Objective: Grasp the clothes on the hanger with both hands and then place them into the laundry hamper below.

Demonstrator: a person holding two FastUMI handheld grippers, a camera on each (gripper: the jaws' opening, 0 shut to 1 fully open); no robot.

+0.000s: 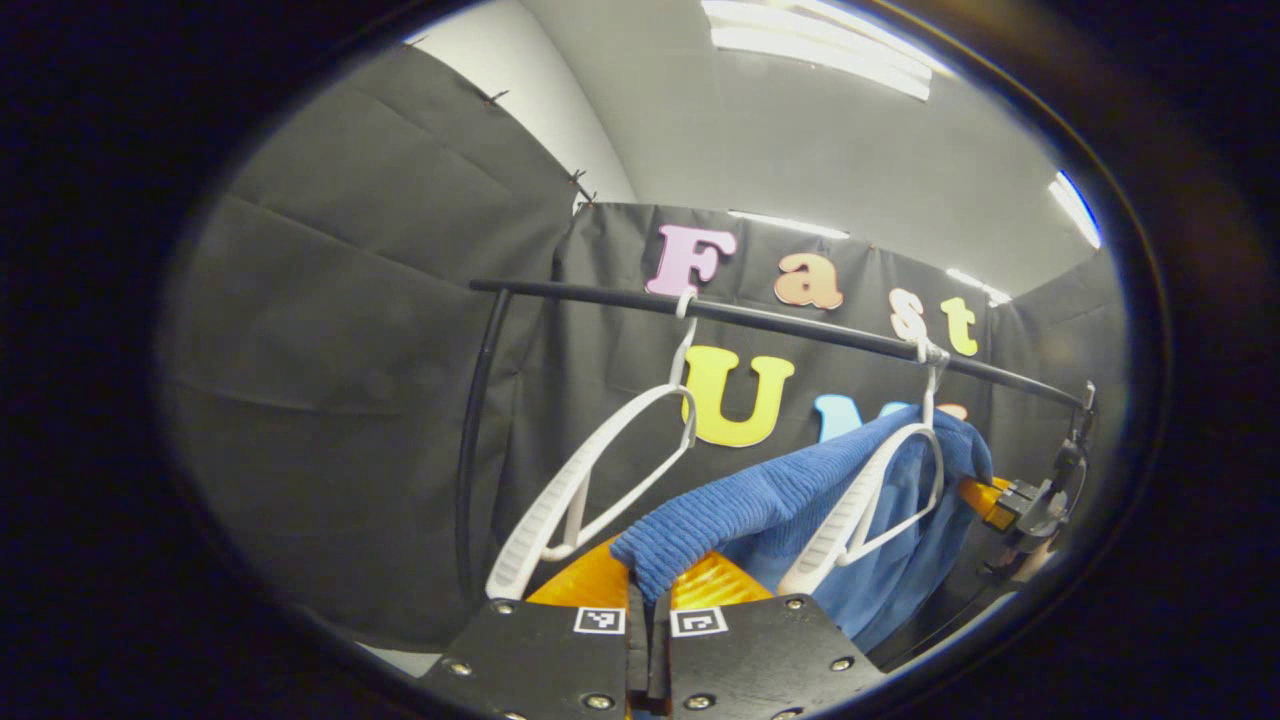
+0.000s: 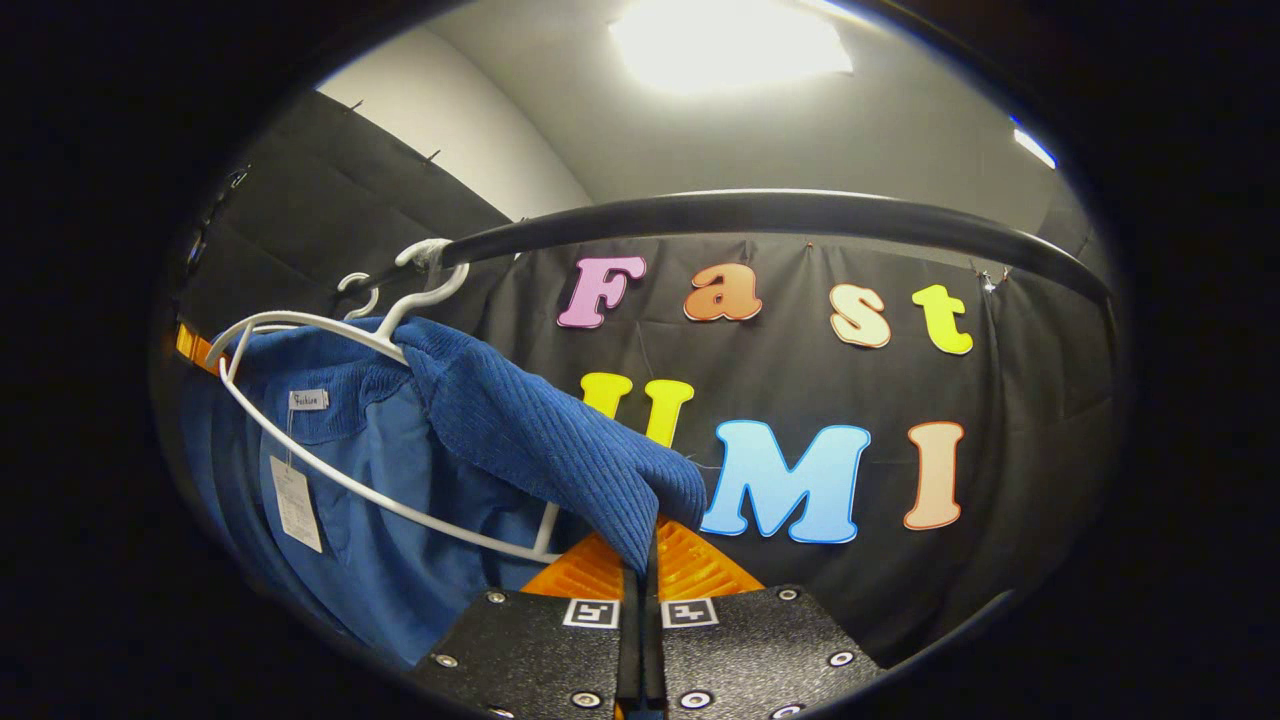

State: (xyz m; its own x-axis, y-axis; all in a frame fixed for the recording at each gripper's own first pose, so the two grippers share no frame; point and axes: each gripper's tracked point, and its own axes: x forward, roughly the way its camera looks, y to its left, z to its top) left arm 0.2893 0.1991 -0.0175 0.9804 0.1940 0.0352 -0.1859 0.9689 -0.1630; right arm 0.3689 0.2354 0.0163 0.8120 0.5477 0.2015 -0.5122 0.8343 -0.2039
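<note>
Sweater point(image 1: 800, 500), blue, ribbed knit, draped over white plastic hanger point(image 1: 870, 500) on black round rail point(image 1: 800, 325). Left gripper point(image 1: 648, 595) closed on a ribbed fold at sweater's near left edge, both fingers pressed to cloth. Right gripper point(image 2: 650, 560) likewise clamped on a ribbed fold point(image 2: 560, 440) at the opposite shoulder. Smoother lining, collar label and hanging paper tag point(image 2: 295, 500) visible inside neck in right gripper view. Second hanger point(image 1: 590, 480), white, bare, with ridged arms, just left of sweater on same rail. Other gripper point(image 1: 1030, 505) at far right edge of left gripper view, beyond sweater. Open room above rail up to pale ceiling; black cloth wall close behind. Hamper unseen.
</note>
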